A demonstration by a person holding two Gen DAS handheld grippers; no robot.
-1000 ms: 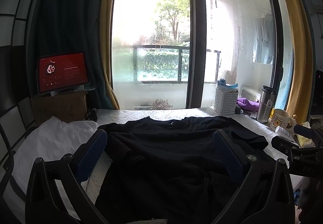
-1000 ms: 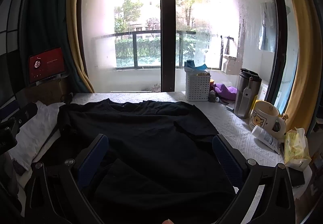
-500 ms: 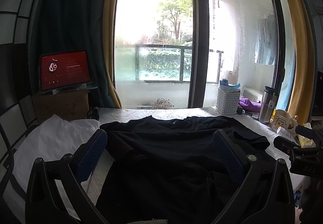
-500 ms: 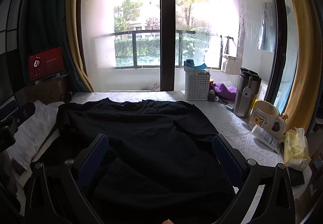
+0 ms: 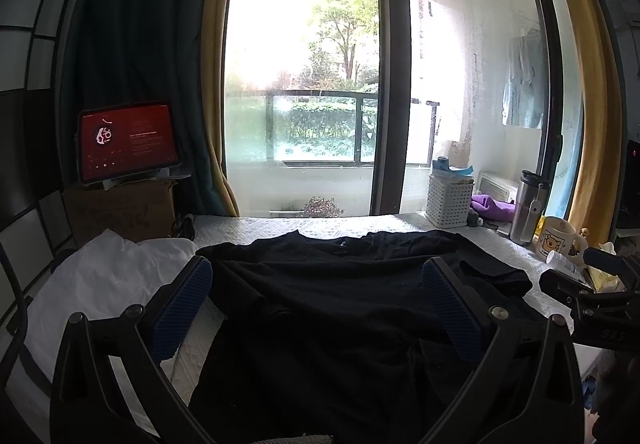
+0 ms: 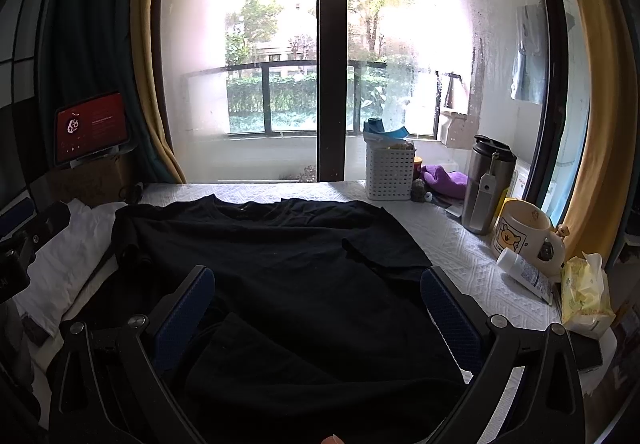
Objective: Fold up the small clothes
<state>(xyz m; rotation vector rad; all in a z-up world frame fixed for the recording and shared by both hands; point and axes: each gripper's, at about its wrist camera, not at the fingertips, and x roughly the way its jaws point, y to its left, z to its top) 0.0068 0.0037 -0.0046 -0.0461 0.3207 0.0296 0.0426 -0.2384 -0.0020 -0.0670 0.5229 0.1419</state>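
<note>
— Little has moved since a second ago: both wrist views have only drifted a touch, and the black T-shirt [image 6: 280, 264] lies as it did. Where do the tools stand?

— Nearest first. The left gripper [image 5: 316, 308] hangs over the near left part of the shirt, jaws spread wide and holding nothing. The right gripper [image 6: 316, 308] hangs over the near right part, equally spread and empty. Neither pad seems to touch cloth, though I cannot be sure.

— And the shirt itself?

— It is spread over the middle of the white bed surface [image 6: 460, 256], collar toward the window edge. Its sleeves look turned inward, and a loose flap lies bunched at the near edge. I would judge the folding barely begun: the body is still at full length, so the main folds remain.

— Counts, near to far?

— Two grippers, one black shirt. One white cloth [image 5: 100, 284] on the left edge beside it. Along the right edge: one yellow tissue pack [image 6: 584, 292], one small white bottle [image 6: 524, 276] lying on its side, one cartoon mug [image 6: 524, 232], one steel flask [image 6: 488, 183]. At the far edge: one white basket [image 6: 390, 171] and one purple cloth [image 6: 444, 179]. In the far left corner, one red-screened tablet [image 5: 126, 139] on one cardboard box [image 5: 120, 207].

— More small clothes waiting?

— None that I can see for certain.
</note>
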